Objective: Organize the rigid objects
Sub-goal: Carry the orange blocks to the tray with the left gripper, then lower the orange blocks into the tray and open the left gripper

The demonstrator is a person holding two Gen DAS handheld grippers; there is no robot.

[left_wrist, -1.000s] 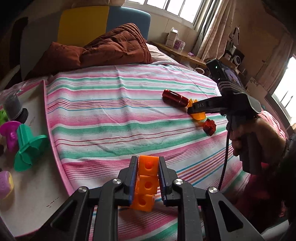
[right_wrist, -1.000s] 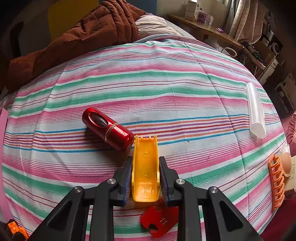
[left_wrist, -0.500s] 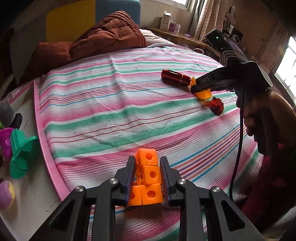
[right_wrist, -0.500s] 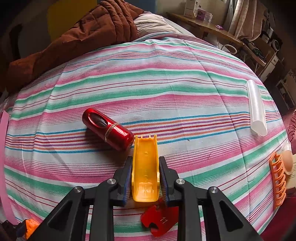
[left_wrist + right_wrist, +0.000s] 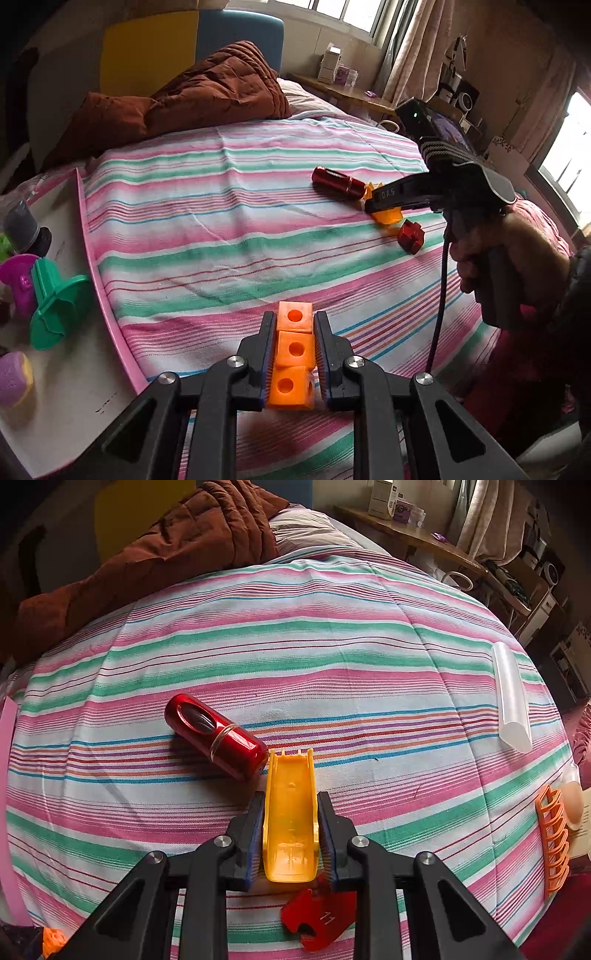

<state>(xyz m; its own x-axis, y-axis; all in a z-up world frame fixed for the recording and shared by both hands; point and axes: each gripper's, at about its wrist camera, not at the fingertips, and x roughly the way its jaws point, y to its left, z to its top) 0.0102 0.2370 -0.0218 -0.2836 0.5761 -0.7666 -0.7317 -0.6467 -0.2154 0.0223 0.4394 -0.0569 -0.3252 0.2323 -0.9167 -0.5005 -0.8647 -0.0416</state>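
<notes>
Left gripper: low in the middle of the left wrist view, its jaws have just been closing and now pinch the orange cube stack from both sides.
Orange cube stack: three cubes with round holes in a row along the fingers, the far cube sticks out past the fingertips, above the striped bedsheet.
Right gripper: low in the middle of the right wrist view, pads pressed on the sides of the yellow chute piece.
Yellow chute piece: it lies along the fingers; the toothed far end is just beside the red cylinder.
Red cylinder: on its side on the sheet, left of centre in the right wrist view, with a band around the middle.
Red flat piece: under the right gripper, at the bottom edge, on the sheet.
White tray: at the left edge of the left wrist view; a green toy and a purple toy lie on it.
Clear tube: at the right side of the right wrist view, well apart from the chute.
Orange ladder piece: at the right edge, lower down.
Person's hand: at the right of the left wrist view, around the right gripper's handle.
</notes>
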